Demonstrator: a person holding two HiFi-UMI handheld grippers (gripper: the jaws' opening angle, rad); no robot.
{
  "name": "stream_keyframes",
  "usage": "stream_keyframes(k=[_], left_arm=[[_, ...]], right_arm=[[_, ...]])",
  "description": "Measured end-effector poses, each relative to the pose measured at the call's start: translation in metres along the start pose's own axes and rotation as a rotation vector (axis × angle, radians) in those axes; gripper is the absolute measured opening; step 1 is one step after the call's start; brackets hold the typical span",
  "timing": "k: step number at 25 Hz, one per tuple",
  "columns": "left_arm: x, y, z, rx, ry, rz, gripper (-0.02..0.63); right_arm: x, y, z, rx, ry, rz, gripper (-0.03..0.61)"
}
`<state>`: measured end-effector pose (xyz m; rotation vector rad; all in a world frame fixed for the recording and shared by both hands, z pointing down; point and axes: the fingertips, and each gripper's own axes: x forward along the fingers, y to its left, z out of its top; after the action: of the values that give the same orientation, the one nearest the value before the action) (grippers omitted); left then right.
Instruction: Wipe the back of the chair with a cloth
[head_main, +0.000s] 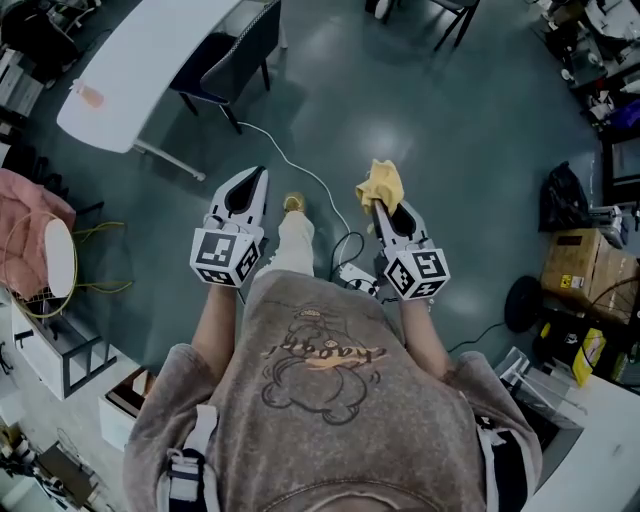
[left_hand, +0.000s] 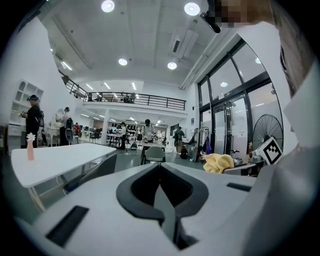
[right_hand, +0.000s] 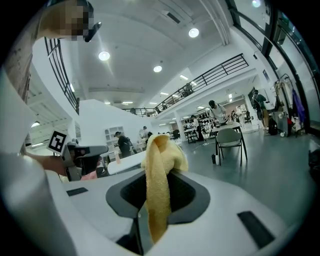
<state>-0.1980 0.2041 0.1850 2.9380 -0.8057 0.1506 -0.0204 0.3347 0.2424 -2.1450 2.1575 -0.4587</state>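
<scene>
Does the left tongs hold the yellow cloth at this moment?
No, the left tongs are shut with nothing between them, while the yellow cloth is clamped in the right tongs.

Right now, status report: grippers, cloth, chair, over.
Left gripper shut, empty. Right gripper shut on yellow cloth. Dark chair ahead at white table, untouched. White cable on floor between.

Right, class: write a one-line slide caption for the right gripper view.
Right hand-held gripper shut on a yellow cloth, facing a bright open hall.
</scene>
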Motion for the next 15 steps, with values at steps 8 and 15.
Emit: stream_keyframes(k=[8, 15], left_arm=[[0.111, 0.078, 0.03, -0.021, -0.008, -0.022, 0.011], [0.186, 0.151, 0.058, -0.038, -0.023, -0.031, 0.011]], right_arm=[[0.121, -0.035, 0.047, -0.007, 0.006, -0.005, 0.1], [0.223, -0.053, 0.093, -0.024, 0.015, -0.004, 0.1]])
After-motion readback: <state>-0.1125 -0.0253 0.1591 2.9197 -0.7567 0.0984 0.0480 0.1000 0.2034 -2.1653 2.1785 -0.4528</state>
